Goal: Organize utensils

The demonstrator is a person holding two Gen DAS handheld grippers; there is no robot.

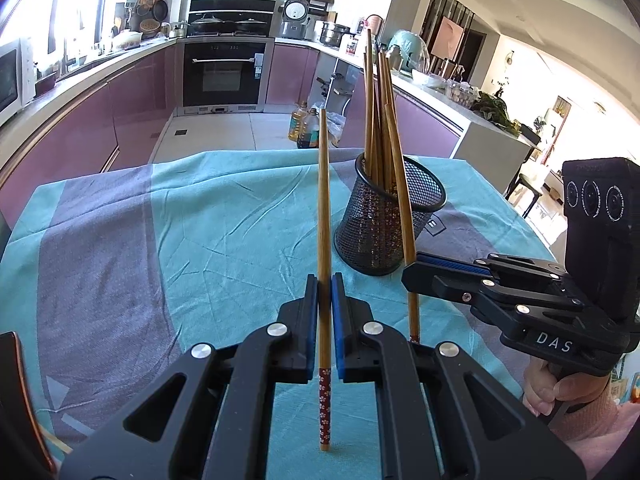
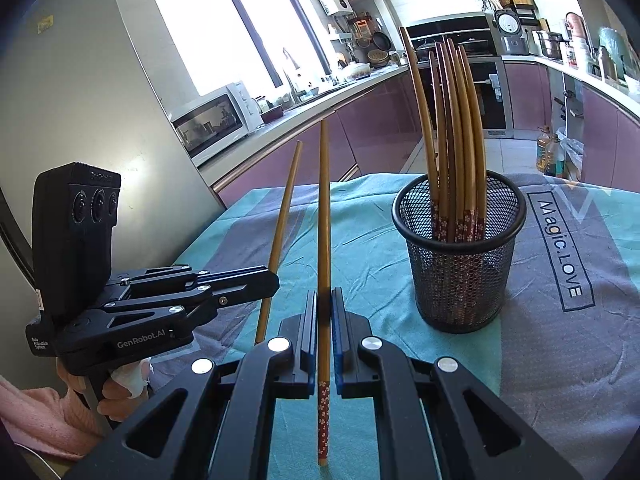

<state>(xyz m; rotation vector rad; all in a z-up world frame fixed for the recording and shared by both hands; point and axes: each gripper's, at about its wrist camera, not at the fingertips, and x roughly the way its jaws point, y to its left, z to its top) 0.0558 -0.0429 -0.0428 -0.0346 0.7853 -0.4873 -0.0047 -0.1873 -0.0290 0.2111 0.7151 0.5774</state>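
In the left wrist view my left gripper (image 1: 324, 285) is shut on a wooden chopstick (image 1: 324, 200) that stands upright, its red flowered end down near the cloth. To its right, my right gripper (image 1: 412, 272) is shut on a second chopstick (image 1: 403, 200), close beside the black mesh holder (image 1: 390, 224). The holder has several chopsticks (image 1: 378, 112) standing in it. The right wrist view shows my right gripper (image 2: 324, 297) clamped on its chopstick (image 2: 324, 220). There, my left gripper (image 2: 274, 282) holds its slanted chopstick (image 2: 284, 208) at the left, and the mesh holder (image 2: 460, 256) is at the right.
A teal and grey cloth (image 1: 192, 232) covers the table, whose far edge drops to the kitchen floor. Oil bottles (image 1: 304, 126) stand on the floor beyond it. A hand in a pink sleeve (image 2: 48, 412) grips the left handle. Purple cabinets line both sides.
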